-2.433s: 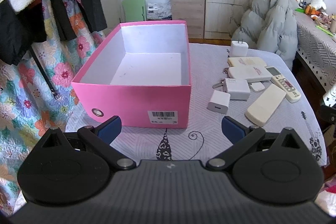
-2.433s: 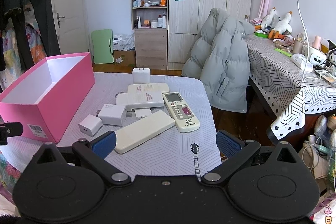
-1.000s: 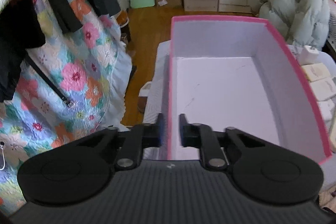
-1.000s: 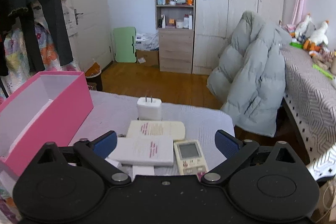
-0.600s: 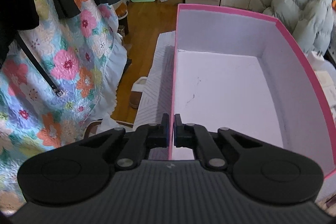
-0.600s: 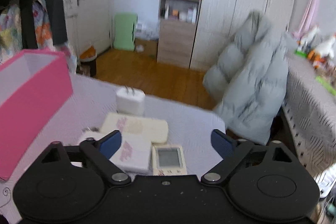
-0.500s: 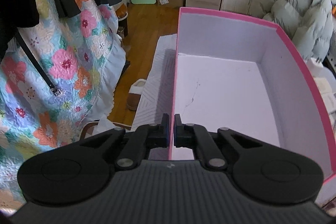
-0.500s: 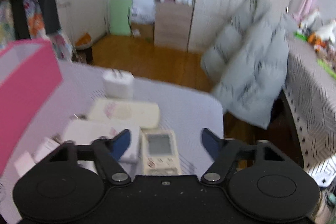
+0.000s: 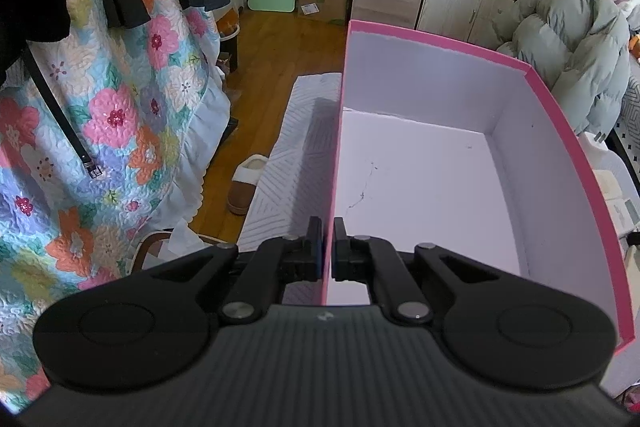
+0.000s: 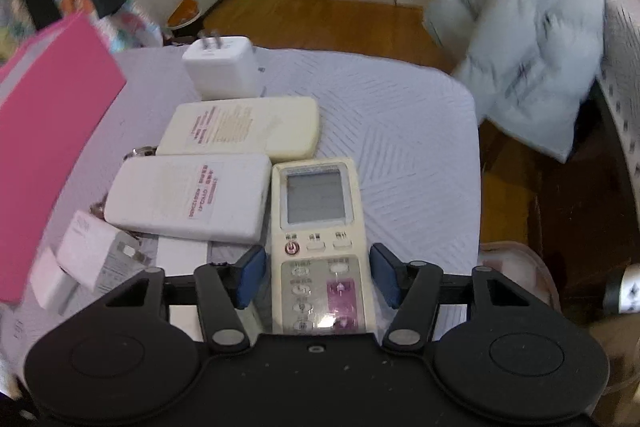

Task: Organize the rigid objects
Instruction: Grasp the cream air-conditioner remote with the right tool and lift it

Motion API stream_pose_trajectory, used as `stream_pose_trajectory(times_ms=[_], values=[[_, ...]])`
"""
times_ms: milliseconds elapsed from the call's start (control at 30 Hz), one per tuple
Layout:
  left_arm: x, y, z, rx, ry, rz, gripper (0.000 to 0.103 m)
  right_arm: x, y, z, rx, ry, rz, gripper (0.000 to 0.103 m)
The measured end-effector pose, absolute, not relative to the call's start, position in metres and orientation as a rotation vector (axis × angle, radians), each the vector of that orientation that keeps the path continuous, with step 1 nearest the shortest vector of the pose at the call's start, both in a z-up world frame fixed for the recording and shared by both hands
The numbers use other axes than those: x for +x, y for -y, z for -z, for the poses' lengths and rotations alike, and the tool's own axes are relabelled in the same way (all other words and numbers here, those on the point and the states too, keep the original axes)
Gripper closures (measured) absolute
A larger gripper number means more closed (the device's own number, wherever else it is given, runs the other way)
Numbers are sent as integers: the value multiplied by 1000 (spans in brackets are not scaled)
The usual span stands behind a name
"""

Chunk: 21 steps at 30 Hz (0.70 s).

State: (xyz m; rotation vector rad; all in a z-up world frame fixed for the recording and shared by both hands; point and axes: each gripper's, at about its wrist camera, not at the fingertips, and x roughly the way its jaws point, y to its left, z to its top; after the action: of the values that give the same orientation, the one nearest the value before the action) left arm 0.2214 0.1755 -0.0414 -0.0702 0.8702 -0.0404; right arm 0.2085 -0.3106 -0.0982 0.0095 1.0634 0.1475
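Note:
An empty pink box (image 9: pixel 560 131) with a white inside fills the left wrist view. My left gripper (image 9: pixel 327 251) is shut on its left wall, one pad outside and one inside. In the right wrist view the box (image 10: pixel 48 131) stands at the left. My right gripper (image 10: pixel 318 275) straddles a cream remote with a display (image 10: pixel 316 195). Its blue pads (image 10: pixel 252 275) flank the button end, with a narrow gap still showing. Beside it lie a white remote (image 10: pixel 188 199), a cream remote (image 10: pixel 244 127) and a white plug charger (image 10: pixel 222 67).
Small white adapters (image 10: pixel 84 247) lie between the box and the remotes. A grey padded jacket (image 10: pixel 532 39) hangs past the table's far right corner. A floral quilt (image 9: pixel 100 147) and a slipper (image 9: pixel 244 187) on the wooden floor are left of the table.
My right gripper dropped and tilted down over the display remote, and its jaws narrowed around it. My left gripper closed fully on the box wall and has stayed there.

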Motion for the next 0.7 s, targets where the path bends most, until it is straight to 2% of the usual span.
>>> stream_pose_trajectory(times_ms=[33, 67, 267, 700], values=[[221, -175, 41, -68, -870, 40, 100, 210, 307, 99, -17, -1058, -134, 39], [221, -174, 41, -69, -869, 38, 100, 211, 307, 98, -13, -1054, -136, 45], [222, -175, 42, -79, -869, 36, 99, 205, 300, 87, -33, -1004, -80, 45], [222, -173, 42, -80, -878, 19, 99, 175, 283, 36, -66, -733, 1, 45]])
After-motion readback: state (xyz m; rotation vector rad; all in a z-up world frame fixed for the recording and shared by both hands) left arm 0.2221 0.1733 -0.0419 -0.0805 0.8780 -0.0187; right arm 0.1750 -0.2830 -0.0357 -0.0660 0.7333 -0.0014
